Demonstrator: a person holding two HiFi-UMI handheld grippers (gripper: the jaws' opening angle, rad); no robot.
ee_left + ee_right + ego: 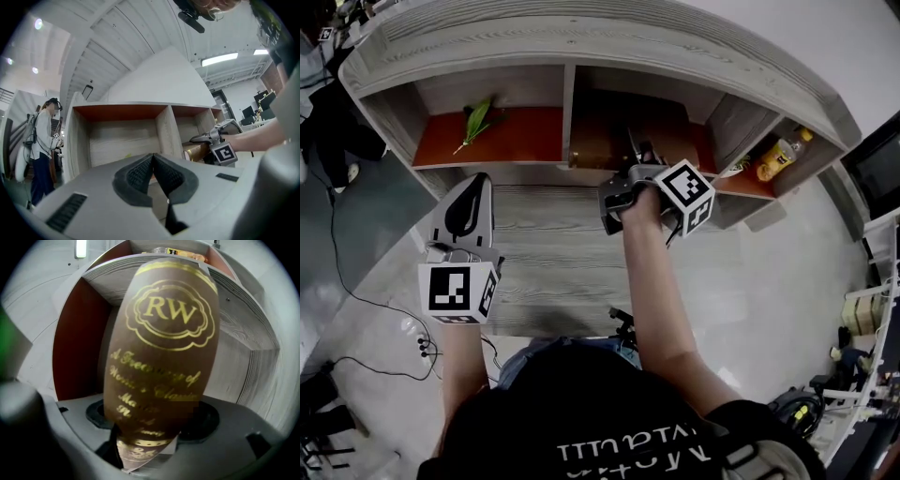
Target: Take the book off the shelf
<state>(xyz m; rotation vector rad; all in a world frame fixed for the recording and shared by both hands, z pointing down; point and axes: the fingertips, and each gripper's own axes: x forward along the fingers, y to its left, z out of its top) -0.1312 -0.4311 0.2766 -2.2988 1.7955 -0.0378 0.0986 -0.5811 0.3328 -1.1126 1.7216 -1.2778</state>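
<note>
**A:** Where's the book?

**B:** The book (164, 357) is in the middle bay of the shelf (567, 103), spine out, not yet off it. The right claw (151, 418) reaches in at it, and the spine fills that claw's view.

**A:** Clamped?

**B:** I don't think so. The jaws stand wide apart with the foot of the spine between them and a pad showing on either side. I see no pinch. I'd judge this as the straddle before the squeeze.

**A:** Why come at the spine?

**B:** It's the only face the bay offers. The covers run back into the bay, so a jaw on each cover is probably the one hold that lets it slide straight out.

**A:** And the left claw?

**B:** The left claw (153, 164) is together, pads meeting, with nothing in it. It hangs low in front of the shelf, well clear of the right arm. That's likely just to be out of the way, or to be ready to steady the book once it's out.

**A:** Any writing?

**B:** Gold on brown. "RW" sits in big letters inside a scalloped ring near the top. Under it is a line of script that seems to read "A Treasury of". The lines below are too blurred to read.

**A:** Anything else on the shelf?

**B:** A green leaf (476, 120) in the left bay and a yellow bottle (780, 155) in the right one, both well apart from the book. The bottle's label is too small to read.
</note>
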